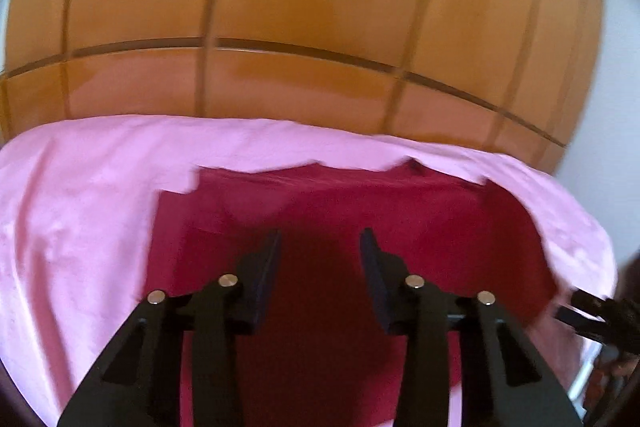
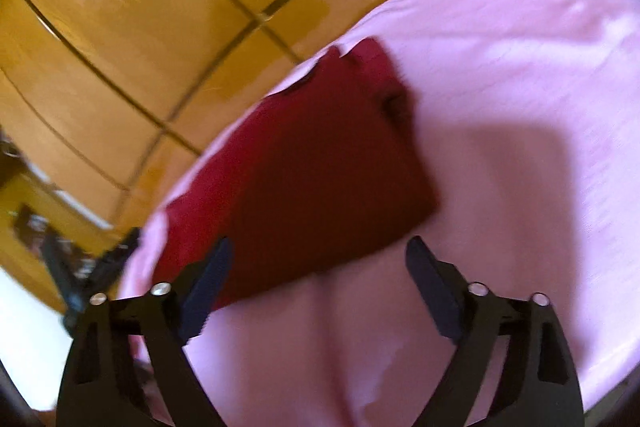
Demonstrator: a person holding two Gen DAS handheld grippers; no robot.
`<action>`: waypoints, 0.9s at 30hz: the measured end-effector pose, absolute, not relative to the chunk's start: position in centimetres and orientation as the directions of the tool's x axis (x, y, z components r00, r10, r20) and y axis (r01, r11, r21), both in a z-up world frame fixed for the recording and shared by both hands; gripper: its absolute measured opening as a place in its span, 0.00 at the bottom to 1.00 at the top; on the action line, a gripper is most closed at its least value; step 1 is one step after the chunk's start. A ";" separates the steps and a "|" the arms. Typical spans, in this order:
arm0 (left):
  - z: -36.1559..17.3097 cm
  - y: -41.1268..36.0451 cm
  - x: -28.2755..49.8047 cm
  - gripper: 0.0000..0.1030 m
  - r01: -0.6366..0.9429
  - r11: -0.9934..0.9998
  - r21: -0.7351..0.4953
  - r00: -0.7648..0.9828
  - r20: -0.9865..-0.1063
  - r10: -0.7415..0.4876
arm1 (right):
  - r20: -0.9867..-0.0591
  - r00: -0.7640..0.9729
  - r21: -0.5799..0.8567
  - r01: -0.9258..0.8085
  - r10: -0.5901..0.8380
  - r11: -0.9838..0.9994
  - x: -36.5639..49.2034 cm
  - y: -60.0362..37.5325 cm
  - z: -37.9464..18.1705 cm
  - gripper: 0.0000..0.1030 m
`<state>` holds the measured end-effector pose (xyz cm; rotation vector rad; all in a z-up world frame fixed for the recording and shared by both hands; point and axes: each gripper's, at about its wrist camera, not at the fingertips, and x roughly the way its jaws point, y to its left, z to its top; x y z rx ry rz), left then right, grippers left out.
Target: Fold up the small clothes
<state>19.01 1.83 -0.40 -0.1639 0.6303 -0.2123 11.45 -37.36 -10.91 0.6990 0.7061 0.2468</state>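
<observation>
A dark red garment point(image 1: 400, 203) lies flat on a pink cloth point(image 1: 80, 207), its collar end toward the far edge. My left gripper point(image 1: 320, 233) hovers over the garment's near part with its fingers apart and nothing between them. In the right wrist view the red garment point(image 2: 320, 167) looks like a folded oblong running diagonally on the pink cloth point(image 2: 500, 67). My right gripper point(image 2: 320, 241) stands wide open over the garment's near edge. Its left finger is above the red cloth, its right finger above the pink, and it grips nothing.
Orange-brown wooden panels point(image 1: 320, 7) with dark grooves rise behind the pink cloth, and the same wooden panels point(image 2: 120, 27) show at upper left. A blurred black object point(image 1: 592, 311) pokes in at the right edge. Another blurred black shape point(image 2: 80, 267) sits beyond the cloth's left edge.
</observation>
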 end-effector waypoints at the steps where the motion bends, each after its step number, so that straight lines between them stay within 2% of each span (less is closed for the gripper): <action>1: -0.6 1.1 18.7 0.36 0.175 0.957 -0.230 0.771 -0.573 -0.278 | -0.499 0.736 0.684 0.009 0.458 0.729 11.5 -37.0 -11.0 0.78; 6: -2.7 -2.7 17.4 0.33 0.290 0.926 -0.241 0.677 -0.632 -0.377 | -0.493 0.716 0.718 0.014 0.494 0.696 12.0 -36.0 -11.8 0.76; 10: -4.8 -3.5 18.5 0.33 0.279 0.924 -0.261 0.614 -0.691 -0.381 | -0.500 0.720 0.719 0.037 0.480 0.694 13.0 -36.1 -11.8 0.76; 16: -5.7 -3.6 18.2 0.34 0.291 0.920 -0.262 0.618 -0.683 -0.390 | -0.504 0.738 0.739 0.098 0.450 0.667 15.1 -37.1 -12.0 0.76; 27: -6.2 -3.4 18.3 0.33 0.298 0.913 -0.278 0.623 -0.669 -0.406 | -0.425 0.817 0.799 0.137 0.390 0.585 18.6 -38.5 -12.4 0.76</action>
